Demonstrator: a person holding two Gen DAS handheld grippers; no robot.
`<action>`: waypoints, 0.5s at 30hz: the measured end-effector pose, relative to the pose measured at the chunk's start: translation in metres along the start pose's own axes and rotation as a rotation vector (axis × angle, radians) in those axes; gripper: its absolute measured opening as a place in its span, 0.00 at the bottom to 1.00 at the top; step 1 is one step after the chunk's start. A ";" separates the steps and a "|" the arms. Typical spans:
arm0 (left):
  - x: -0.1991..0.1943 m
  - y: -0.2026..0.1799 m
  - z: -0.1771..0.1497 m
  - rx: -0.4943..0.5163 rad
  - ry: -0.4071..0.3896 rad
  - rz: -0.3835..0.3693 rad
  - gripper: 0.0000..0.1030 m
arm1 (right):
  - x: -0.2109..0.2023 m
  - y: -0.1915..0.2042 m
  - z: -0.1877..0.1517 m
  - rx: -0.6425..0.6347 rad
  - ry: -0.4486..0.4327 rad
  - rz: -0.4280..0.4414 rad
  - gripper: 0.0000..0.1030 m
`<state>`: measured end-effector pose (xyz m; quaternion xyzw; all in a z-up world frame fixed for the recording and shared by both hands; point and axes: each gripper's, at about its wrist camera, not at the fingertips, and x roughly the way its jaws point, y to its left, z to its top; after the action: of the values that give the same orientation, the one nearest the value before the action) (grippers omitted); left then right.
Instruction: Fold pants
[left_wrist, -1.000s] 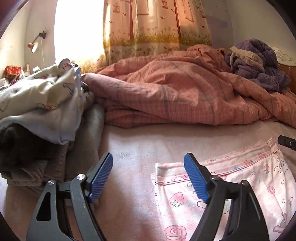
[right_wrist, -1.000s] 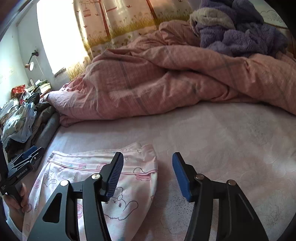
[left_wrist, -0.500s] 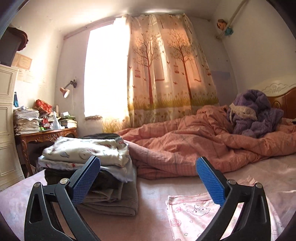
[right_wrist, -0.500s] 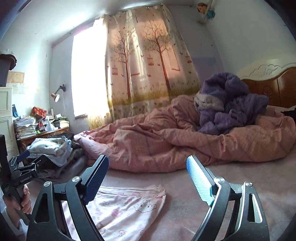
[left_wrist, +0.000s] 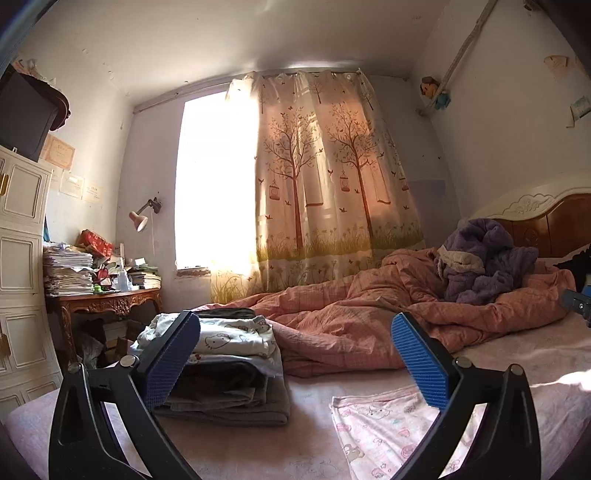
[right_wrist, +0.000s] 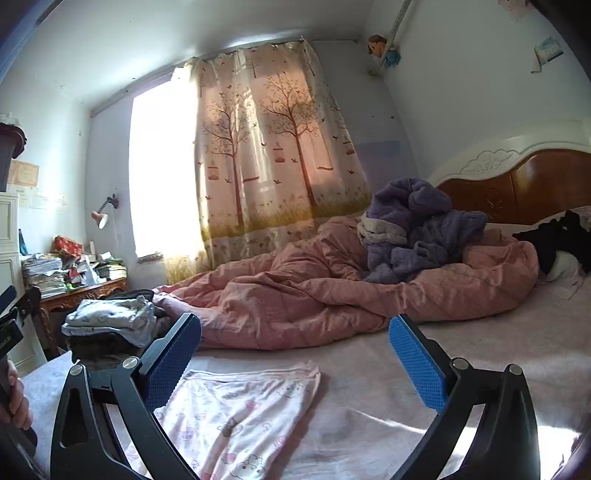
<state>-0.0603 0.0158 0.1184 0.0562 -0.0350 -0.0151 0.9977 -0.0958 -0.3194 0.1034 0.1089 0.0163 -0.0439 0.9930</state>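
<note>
Both grippers lifted off soft printed pants (right_wrist: 236, 410), right jaws opening, left jaws wide, empty

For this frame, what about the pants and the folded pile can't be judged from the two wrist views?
- Pink printed pants: near end cut off by the bottom edge and the right gripper frame in the right wrist view, so the full fold cannot be checked.
- Same pants in the left wrist view: partly behind the left gripper.
- Folded pile: lower garments dark and overlapped; their kind and number cannot be told.
</note>
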 end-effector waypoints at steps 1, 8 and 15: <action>-0.001 0.000 -0.005 0.006 0.008 0.001 1.00 | 0.005 -0.002 -0.001 -0.012 0.017 -0.040 0.99; 0.002 -0.002 -0.037 -0.001 0.066 -0.011 1.00 | 0.029 -0.039 -0.019 0.001 0.028 -0.265 0.99; -0.011 -0.002 -0.044 -0.044 0.088 -0.028 1.00 | -0.003 -0.073 -0.011 0.021 -0.041 -0.183 0.99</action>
<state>-0.0686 0.0191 0.0740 0.0355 0.0099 -0.0274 0.9989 -0.1059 -0.3879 0.0772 0.1163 0.0056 -0.1369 0.9837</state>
